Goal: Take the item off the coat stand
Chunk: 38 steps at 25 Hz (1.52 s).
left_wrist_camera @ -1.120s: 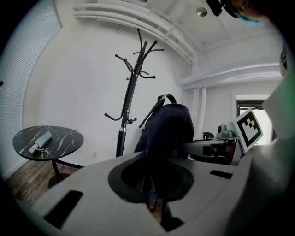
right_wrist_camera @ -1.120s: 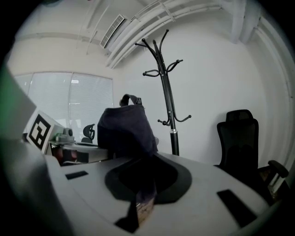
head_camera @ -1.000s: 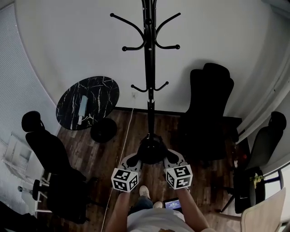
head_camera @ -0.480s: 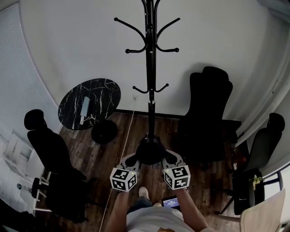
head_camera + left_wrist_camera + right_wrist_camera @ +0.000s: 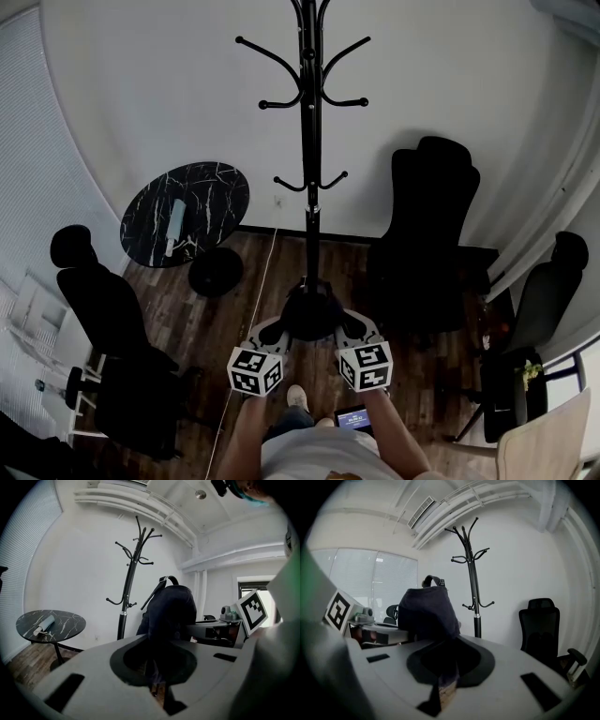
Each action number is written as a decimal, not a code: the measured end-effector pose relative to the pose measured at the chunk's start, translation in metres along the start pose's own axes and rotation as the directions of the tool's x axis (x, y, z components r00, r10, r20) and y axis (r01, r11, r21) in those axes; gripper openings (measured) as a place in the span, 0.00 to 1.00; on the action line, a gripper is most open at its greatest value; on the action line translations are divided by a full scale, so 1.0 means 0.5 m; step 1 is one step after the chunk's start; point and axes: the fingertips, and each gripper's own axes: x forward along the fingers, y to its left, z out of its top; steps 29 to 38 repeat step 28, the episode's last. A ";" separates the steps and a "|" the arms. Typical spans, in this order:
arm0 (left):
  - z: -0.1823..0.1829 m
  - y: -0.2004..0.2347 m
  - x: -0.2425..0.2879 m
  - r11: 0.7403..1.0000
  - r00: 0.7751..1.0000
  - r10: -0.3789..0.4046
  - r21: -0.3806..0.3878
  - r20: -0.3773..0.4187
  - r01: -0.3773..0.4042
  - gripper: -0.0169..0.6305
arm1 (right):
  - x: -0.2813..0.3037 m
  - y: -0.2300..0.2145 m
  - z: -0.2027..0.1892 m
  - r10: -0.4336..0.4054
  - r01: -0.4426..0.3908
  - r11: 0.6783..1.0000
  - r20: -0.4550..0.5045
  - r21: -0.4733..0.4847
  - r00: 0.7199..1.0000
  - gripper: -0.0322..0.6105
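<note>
Left hand-held gripper [image 5: 271, 334] and right hand-held gripper [image 5: 354, 328] each pinch narrow on the dark backpack [image 5: 312, 313], which hangs between them in front of the coat stand [image 5: 310, 141], low by its pole and clear of the hooks. A round marble surface [image 5: 184, 214] sits left of the coat stand.

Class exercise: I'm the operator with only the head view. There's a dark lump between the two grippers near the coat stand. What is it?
Observer: The left gripper view shows a dark bag with a loop handle on top; the left gripper is shut on its fabric.
Operator: And the other side?
Observer: The right gripper is shut on the bag's fabric too.
Operator: My view cuts off the stand's top. Anything hanging there?
Observer: No; the right gripper view shows the top of the coat stand, every hook bare.
</note>
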 end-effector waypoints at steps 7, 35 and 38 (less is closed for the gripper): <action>-0.006 0.003 0.000 1.000 1.000 0.001 -0.004 -0.006 -0.001 0.06 | 0.002 0.002 -0.005 0.000 0.000 1.000 -0.001 -0.006 1.000 0.09; -0.005 -0.006 0.017 1.000 1.000 0.004 -0.003 -0.018 -0.004 0.06 | 0.001 -0.016 -0.009 0.002 -0.002 1.000 -0.011 0.006 1.000 0.09; -0.005 -0.006 0.017 1.000 1.000 0.004 -0.003 -0.018 -0.004 0.06 | 0.001 -0.016 -0.009 0.002 -0.002 1.000 -0.011 0.006 1.000 0.09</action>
